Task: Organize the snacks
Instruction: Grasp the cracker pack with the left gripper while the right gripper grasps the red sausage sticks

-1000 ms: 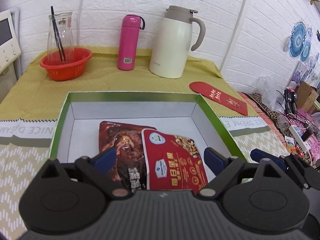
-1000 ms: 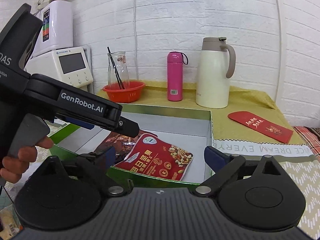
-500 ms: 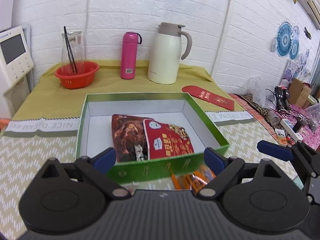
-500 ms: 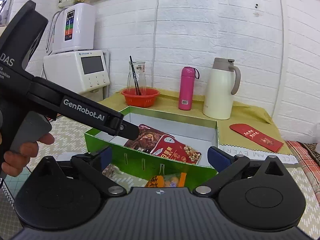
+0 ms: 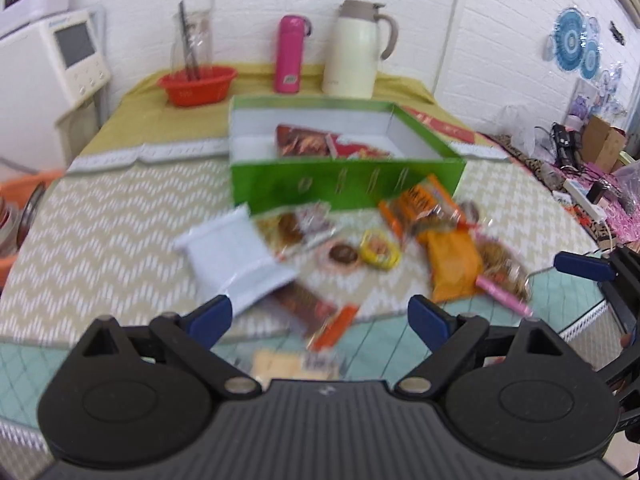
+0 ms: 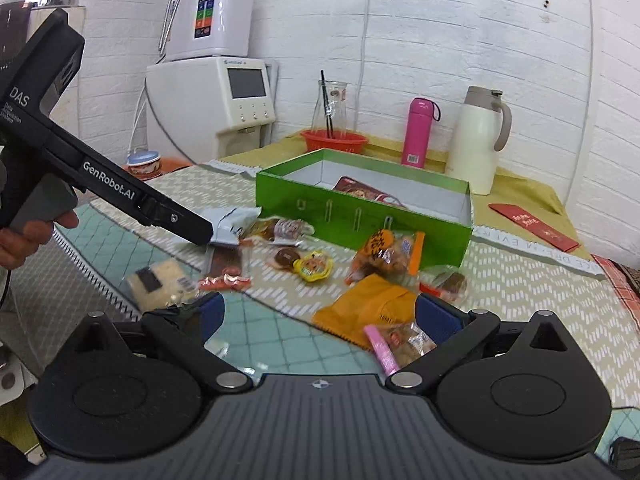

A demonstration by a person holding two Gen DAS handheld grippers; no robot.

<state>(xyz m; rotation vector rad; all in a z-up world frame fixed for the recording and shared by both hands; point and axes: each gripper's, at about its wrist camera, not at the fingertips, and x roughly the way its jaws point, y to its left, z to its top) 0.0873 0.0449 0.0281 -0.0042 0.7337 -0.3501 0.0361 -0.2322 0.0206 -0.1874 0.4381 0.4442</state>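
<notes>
Both grippers have pulled back from the box since a second ago, so the loose snacks in front of it, hidden then, now show. Nearest, the left gripper (image 5: 320,320) hangs over the teal mat with its blue pads spread wide and nothing between them; the right gripper (image 6: 318,320) is likewise spread and empty, and in its view a hand (image 6: 24,236) holds the left tool at the left edge. Just beyond the pads lie a pale cracker pack (image 6: 160,284), a pink stick (image 6: 382,350) and an orange pouch (image 6: 370,308). Further on, scattered on the zigzag cloth, are a white packet (image 5: 236,252), a small yellow pack (image 6: 314,266), a brown round sweet (image 6: 286,257) and an orange-trimmed bag (image 6: 386,256) that lies against the box's front wall. The left view is blurred, so the smaller wrappers are hard to tell apart there. The green box (image 6: 360,220) stands open behind the scatter, with a dark red pack (image 5: 302,142) and a red nut pack (image 5: 358,150) lying flat inside, side by side. Beyond it, on the yellow cloth by the wall, stand a red basket (image 6: 334,142) with a glass carafe in it, a pink bottle (image 6: 418,132) and a cream jug (image 6: 478,140), with a red envelope (image 6: 534,226) to the right.
</notes>
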